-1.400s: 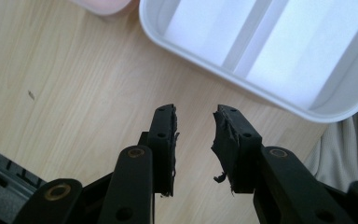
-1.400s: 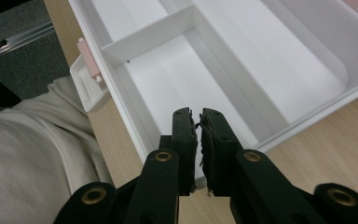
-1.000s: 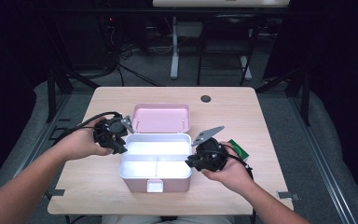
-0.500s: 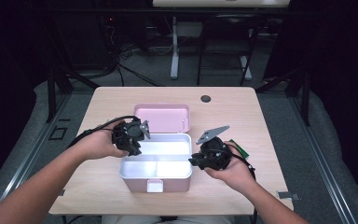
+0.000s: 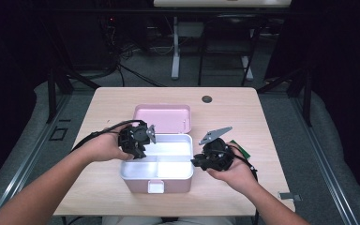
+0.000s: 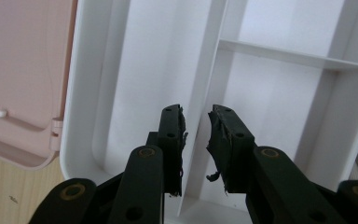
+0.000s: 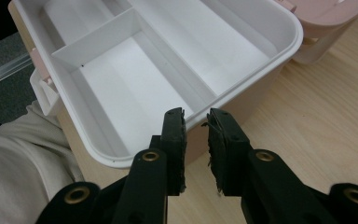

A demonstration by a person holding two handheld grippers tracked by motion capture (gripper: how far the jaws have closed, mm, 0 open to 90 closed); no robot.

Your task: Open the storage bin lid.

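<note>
Up close, the left gripper point(image 6: 196, 135) straddles the white tray's point(image 6: 93, 93) divider point(image 6: 200, 116) (jaws apart, unclamped), while the right gripper point(image 7: 196, 135), jaws parted, brackets its rim.

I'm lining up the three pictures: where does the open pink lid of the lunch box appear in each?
High view: pink lid, centre, behind the white tray.
Left gripper view: left edge.
Right gripper view: top right corner.
Shared landmark: the tray's long divider.
</note>
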